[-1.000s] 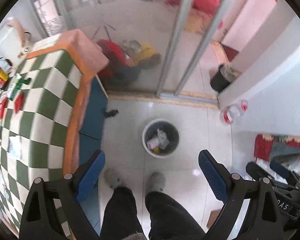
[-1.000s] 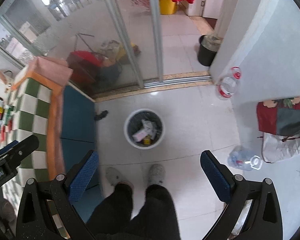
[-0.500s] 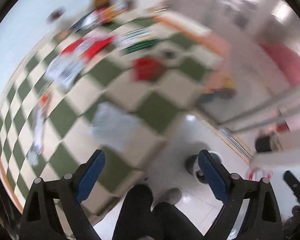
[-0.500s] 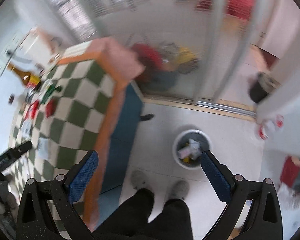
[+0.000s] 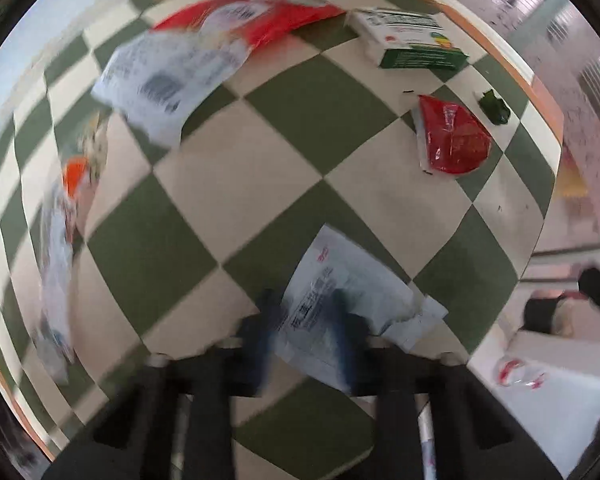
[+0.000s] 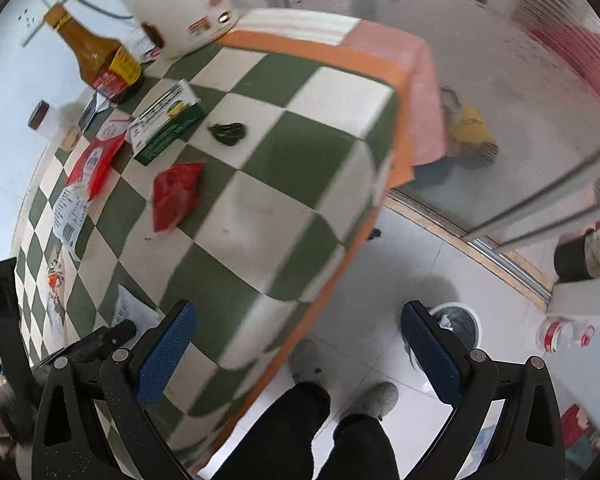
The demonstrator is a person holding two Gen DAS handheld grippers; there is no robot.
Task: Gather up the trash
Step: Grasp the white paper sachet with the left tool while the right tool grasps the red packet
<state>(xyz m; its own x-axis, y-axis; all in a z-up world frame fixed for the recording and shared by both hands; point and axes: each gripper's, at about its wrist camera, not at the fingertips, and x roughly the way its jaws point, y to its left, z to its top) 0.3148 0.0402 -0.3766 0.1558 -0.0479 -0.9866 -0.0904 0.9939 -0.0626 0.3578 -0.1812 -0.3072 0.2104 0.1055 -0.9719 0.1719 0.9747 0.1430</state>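
My left gripper [image 5: 306, 320] is over the checked tablecloth [image 5: 308, 128], its blurred fingers narrowed on either side of a white printed wrapper [image 5: 340, 300] lying flat; I cannot tell if they grip it. A red wrapper [image 5: 452, 140], a small green scrap [image 5: 494, 106], a green-white carton [image 5: 408, 42] and a red-white bag [image 5: 220, 32] lie further on. My right gripper [image 6: 300, 352] is open and empty above the table's edge and the floor. The white bin [image 6: 460, 322] with trash stands on the floor behind its right finger. The left gripper's body also shows in the right wrist view [image 6: 96, 340].
A brown sauce bottle [image 6: 96, 56], a white appliance [image 6: 180, 4] and a small jar [image 6: 44, 118] stand at the table's far end. A person's legs and slippers [image 6: 340, 392] are below. A glass sliding door [image 6: 500, 100], a black pot [image 6: 576, 256] and a plastic jug [image 6: 564, 334] lie beyond.
The left gripper swung from above the floor bin to the tabletop and its fingers narrowed around the white wrapper. The right gripper turned left toward the table, still open.
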